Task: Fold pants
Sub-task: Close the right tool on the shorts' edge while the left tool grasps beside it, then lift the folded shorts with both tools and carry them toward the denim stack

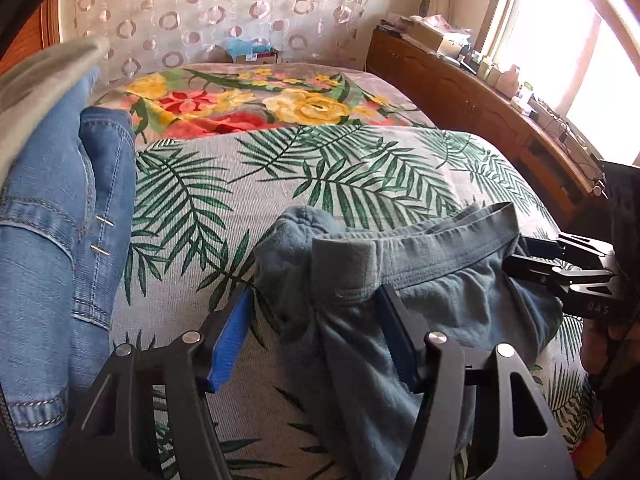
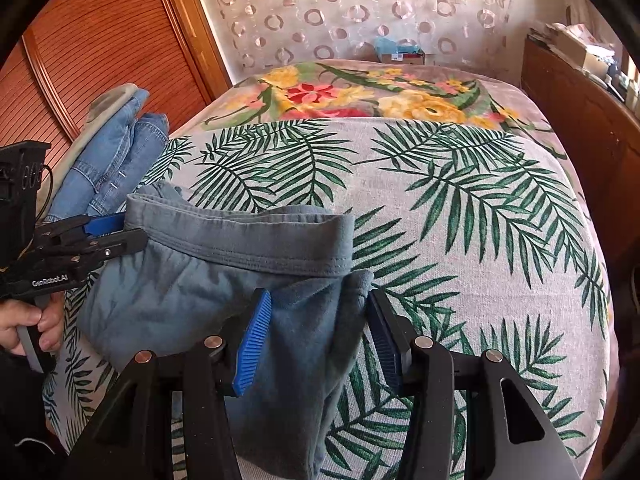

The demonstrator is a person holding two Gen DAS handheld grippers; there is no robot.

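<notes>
Grey-blue pants lie bunched on the palm-leaf bedspread, waistband toward the far side. My left gripper is open, its jaws standing either side of the waistband's left corner. My right gripper is open too, straddling the waistband's right corner; the pants spread to its left. Each gripper shows in the other view: the right gripper at the pants' right edge, the left gripper at their left edge.
Folded blue jeans under a grey garment sit at the bed's left side. A floral blanket covers the far bed. A wooden cabinet with clutter runs along the right, a wooden door stands left.
</notes>
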